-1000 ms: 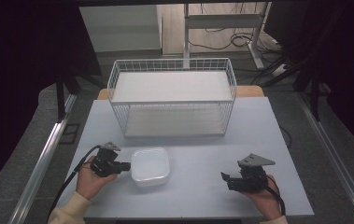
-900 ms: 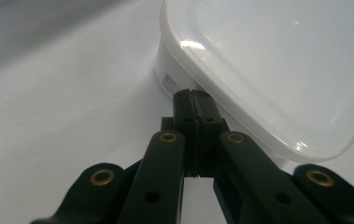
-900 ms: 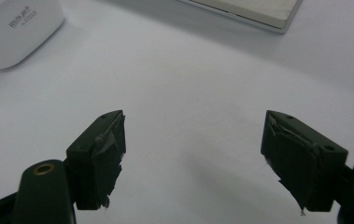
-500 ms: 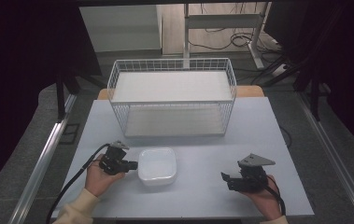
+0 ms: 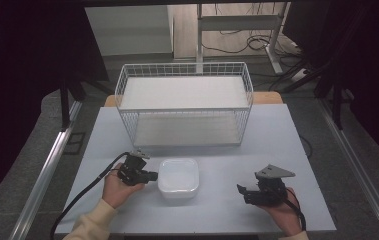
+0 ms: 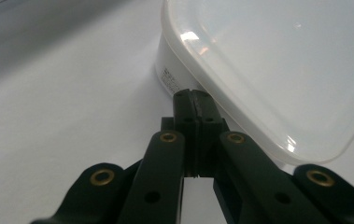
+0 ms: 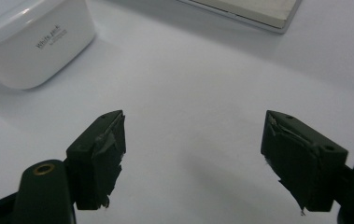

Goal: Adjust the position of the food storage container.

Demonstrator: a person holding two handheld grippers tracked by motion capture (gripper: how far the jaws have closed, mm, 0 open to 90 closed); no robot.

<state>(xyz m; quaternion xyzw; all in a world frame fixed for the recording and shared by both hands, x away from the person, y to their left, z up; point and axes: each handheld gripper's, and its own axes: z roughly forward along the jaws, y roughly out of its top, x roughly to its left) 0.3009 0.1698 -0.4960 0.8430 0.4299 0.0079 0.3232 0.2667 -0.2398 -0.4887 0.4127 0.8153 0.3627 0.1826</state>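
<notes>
The white lidded container (image 5: 178, 177) sits near the table's (image 5: 277, 135) front edge. The left gripper (image 5: 153, 176), jaws pressed together on nothing, touches its side; the right gripper (image 5: 240, 190) gapes empty, well apart.

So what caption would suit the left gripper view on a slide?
Shut left gripper nosing against the side of a lidded white container on the table.

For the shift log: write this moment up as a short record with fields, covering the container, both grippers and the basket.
container: white lidded container, lid on, near edge of the table
left gripper: jaws shut, nothing between them, tips against the container's side
right gripper: jaws open, nothing between them, apart from the container
basket: white wire basket, farther back on the table
</notes>
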